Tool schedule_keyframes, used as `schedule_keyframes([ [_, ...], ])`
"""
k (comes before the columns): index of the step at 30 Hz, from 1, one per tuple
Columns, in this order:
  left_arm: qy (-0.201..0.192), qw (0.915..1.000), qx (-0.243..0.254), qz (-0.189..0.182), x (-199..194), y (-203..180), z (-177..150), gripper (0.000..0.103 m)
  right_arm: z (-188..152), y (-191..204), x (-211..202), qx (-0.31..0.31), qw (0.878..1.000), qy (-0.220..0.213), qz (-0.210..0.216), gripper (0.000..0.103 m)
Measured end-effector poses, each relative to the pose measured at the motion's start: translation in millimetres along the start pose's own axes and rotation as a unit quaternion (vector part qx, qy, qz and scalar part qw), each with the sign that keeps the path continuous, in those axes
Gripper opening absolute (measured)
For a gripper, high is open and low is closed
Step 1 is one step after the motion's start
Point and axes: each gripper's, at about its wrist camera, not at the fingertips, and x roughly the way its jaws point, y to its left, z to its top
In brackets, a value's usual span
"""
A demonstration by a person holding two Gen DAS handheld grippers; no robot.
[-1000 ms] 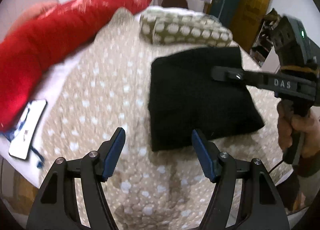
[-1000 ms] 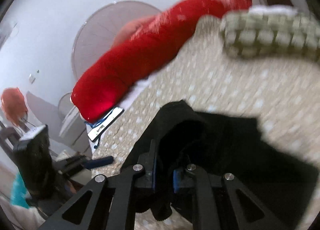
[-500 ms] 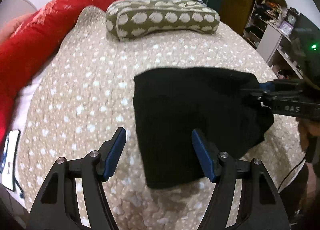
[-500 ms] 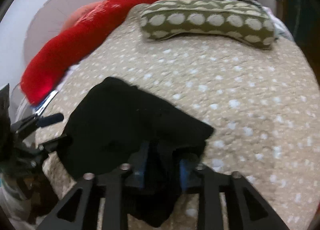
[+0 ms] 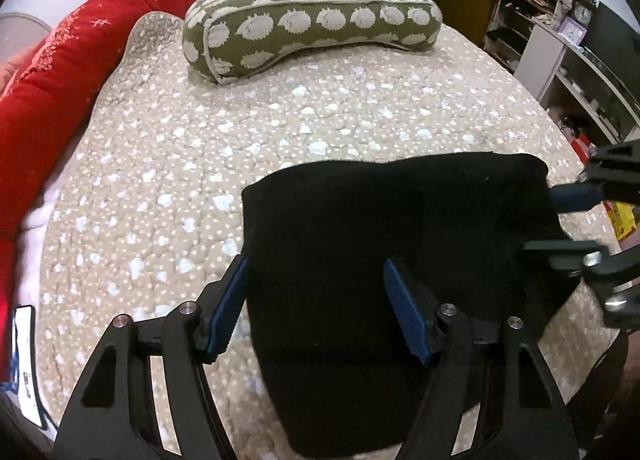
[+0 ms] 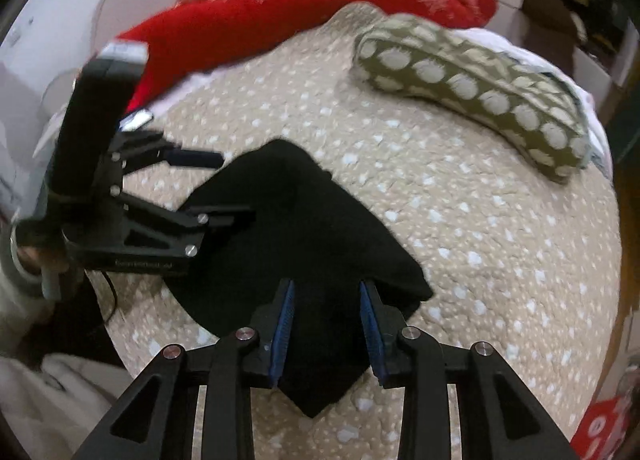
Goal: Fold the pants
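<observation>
Letting go — right gripper (image 6: 326, 330) has just been opening, pants (image 5: 400, 260) between unclamped jaws; left gripper (image 5: 316, 308) gapes wide. Next — smoothing, I'd judge.

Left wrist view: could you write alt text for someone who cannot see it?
Folded black pants lie on a spotted beige bedspread, with the open left gripper over their near edge. The right gripper reaches in from the right edge; an olive pillow and red blanket lie behind.

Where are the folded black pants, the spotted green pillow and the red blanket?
black pants (image 5: 380, 227): left wrist view, middle of folded cloth.
green pillow (image 5: 312, 19): left wrist view, its middle.
red blanket (image 5: 80, 59): left wrist view, upper surface.
</observation>
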Motion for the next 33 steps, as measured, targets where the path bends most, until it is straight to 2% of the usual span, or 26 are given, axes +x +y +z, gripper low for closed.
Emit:
schedule_keyframes([
  [2,-0.005,0.9999,0.011,0.008,3.4,-5.5,1.8,0.078,-1.9,-6.3,18.5,-0.009,1.000,0.020,-0.023,0.031],
  [5,-0.009,0.9998,0.013,0.010,8.8,-7.1,3.8,0.083,-0.5,-25.9,24.4,0.020,1.000,0.006,-0.013,0.031],
  [9,-0.006,1.0000,0.000,0.001,3.4,-1.3,2.6,0.082,-2.6,-29.8,8.7,0.040,0.999,0.000,-0.005,0.031],
  [13,-0.014,0.9997,0.003,0.019,-6.0,-1.5,-4.6,0.082,-4.4,-7.5,-12.1,0.021,1.000,-0.017,0.010,0.031],
  [19,-0.016,0.9996,-0.002,0.024,-10.0,-1.9,-11.8,0.082,-7.6,19.2,-20.4,-0.012,1.000,-0.024,-0.006,0.031],
  [21,-0.016,0.9996,-0.005,0.023,-10.6,-1.7,-13.5,0.082,-11.2,19.9,-24.3,-0.014,0.999,-0.019,-0.028,0.031],
  [26,-0.013,0.9996,-0.005,0.024,-8.1,-5.2,-14.2,0.082,-12.7,11.5,-52.7,0.011,0.998,-0.060,-0.007,0.031],
  [30,-0.012,0.9996,-0.002,0.027,-7.4,-8.4,-14.3,0.082,-6.0,22.7,-31.4,-0.022,0.998,-0.055,0.019,0.031],
  [32,-0.010,0.9995,-0.003,0.029,-6.0,-9.5,-14.1,0.082,-5.2,22.8,-10.0,-0.035,0.999,-0.041,-0.008,0.031],
  [33,-0.008,0.9996,-0.003,0.027,-4.7,-9.9,-13.9,0.082,-7.0,19.5,6.2,-0.034,0.999,-0.018,-0.017,0.031],
])
